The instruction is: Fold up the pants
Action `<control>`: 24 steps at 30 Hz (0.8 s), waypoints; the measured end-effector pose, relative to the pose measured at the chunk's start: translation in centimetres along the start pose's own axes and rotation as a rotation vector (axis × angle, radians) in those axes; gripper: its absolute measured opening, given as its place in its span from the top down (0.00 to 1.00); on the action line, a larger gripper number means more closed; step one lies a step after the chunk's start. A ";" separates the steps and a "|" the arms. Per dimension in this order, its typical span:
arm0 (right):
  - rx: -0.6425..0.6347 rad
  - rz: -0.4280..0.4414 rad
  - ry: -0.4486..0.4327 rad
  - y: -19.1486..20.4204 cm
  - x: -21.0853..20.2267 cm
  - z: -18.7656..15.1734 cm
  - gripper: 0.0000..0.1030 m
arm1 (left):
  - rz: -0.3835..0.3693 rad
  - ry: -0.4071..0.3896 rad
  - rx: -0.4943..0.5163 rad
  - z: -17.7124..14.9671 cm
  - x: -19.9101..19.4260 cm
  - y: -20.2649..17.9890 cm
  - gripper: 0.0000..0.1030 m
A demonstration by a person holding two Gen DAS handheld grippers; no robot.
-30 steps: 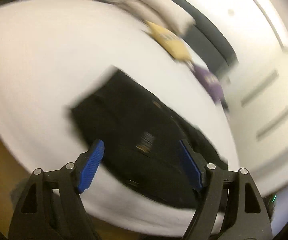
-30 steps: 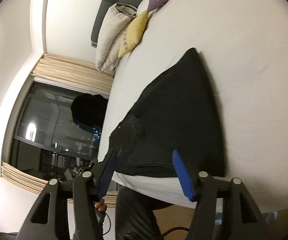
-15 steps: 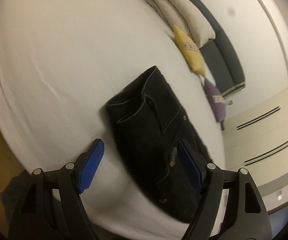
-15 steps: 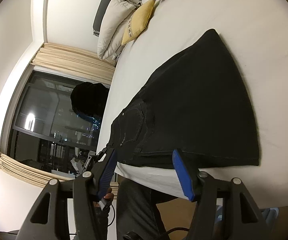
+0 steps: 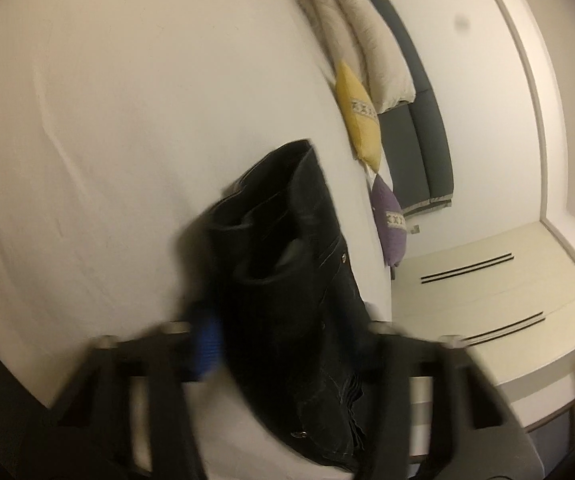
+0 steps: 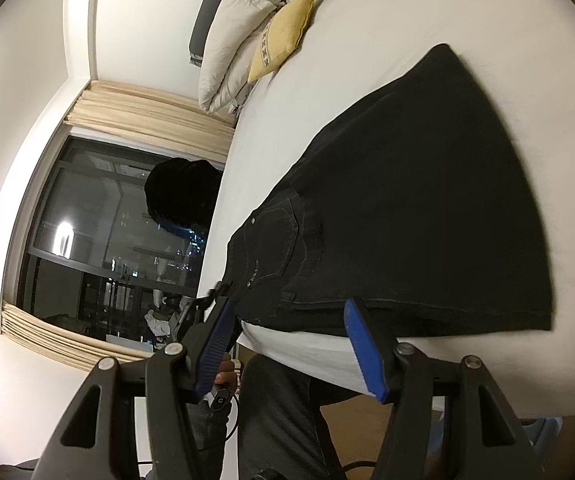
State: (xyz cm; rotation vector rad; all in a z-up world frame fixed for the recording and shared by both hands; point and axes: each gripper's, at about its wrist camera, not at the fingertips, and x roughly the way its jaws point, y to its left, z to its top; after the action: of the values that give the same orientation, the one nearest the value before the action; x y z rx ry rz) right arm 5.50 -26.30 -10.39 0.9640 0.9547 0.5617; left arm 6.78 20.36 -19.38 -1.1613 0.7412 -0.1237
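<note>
- A white bed (image 5: 127, 120) fills both views; its sheet is smooth but for a few faint creases on the left of the left wrist view.
- At the head of the bed a grey-white pillow (image 5: 371, 52), a yellow cushion (image 5: 357, 116) and a purple cushion (image 5: 389, 220) lean on a dark headboard (image 5: 419, 132). The right wrist view also shows a dark window (image 6: 99, 240) with beige blinds and cream walls.
- The black pants (image 6: 407, 208) lie folded near the bed's near edge, waistband and back pocket towards the window side.
- Compared with 1 second ago, the left gripper (image 5: 287, 344) sits lower and closer over the waistband end; its jaws have just been closing with the pants between them. Blur hides whether the pads press the cloth, so I cannot tell if it grips.
- The right gripper (image 6: 287, 344) has its blue pads apart as before, hovering by the bed's edge next to the pants' folded edge, holding nothing.
- The cushions carry a woven cross-pattern band; no readable writing appears.
</note>
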 end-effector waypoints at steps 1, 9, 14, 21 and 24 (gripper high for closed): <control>-0.009 -0.003 0.007 0.3 0.4 0.1 0.41 | -0.007 0.003 -0.021 0.0 0.3 0.5 0.74; -0.100 0.026 0.136 3.9 8.9 3.9 0.41 | -0.007 0.005 -0.002 0.6 0.9 0.4 0.85; -0.028 0.032 0.221 2.5 15.0 6.7 0.41 | -0.004 0.003 0.008 0.7 0.7 0.2 0.86; 0.147 -0.047 0.235 -4.3 15.8 6.7 1.00 | -0.005 -0.003 0.039 0.4 -1.5 -0.9 0.86; 0.120 -0.078 0.227 -3.9 15.7 6.5 1.00 | -0.013 -0.012 0.076 0.4 -1.9 -2.4 0.86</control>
State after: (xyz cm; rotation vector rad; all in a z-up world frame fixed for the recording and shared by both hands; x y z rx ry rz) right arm 18.82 -18.97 -18.91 0.9794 1.2352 0.5603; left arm 6.25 20.51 -16.34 -1.0942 0.7126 -0.1547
